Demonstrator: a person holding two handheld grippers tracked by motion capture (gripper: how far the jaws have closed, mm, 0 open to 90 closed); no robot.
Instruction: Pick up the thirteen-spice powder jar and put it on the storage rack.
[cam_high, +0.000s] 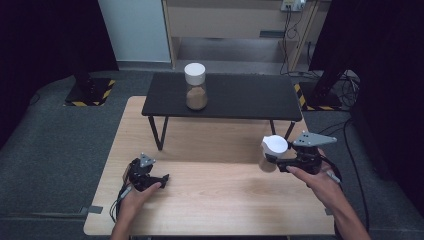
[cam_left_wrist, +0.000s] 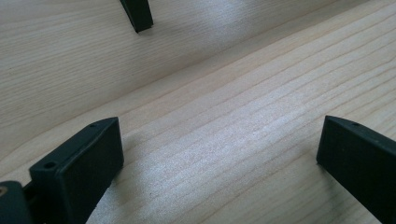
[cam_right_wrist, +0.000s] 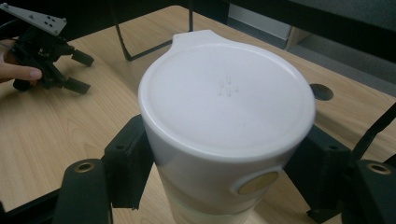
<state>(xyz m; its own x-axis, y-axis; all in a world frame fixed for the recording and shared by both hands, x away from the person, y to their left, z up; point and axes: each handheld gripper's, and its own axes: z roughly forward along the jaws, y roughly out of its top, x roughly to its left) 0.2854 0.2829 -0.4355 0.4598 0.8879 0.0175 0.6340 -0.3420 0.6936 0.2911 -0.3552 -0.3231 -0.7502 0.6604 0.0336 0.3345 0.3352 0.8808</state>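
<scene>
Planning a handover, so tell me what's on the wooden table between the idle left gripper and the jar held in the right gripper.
Nothing: the high view shows bare wooden table between the left gripper and the jar clamped in the right gripper.

Light wooden table (cam_high: 210, 200) bears a low black bench (cam_high: 235, 97).

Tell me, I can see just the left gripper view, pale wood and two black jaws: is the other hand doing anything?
Observer: Yes. The right gripper is shut on a white-lidded jar.
Operator: Is that jar standing on the table?
Observer: I cannot tell; in the high view it sits at the light wooden table's right side.
Operator: Any other jars about?
Observer: One more, a jar with brown contents, stands upright on the low black table farther back.
</scene>
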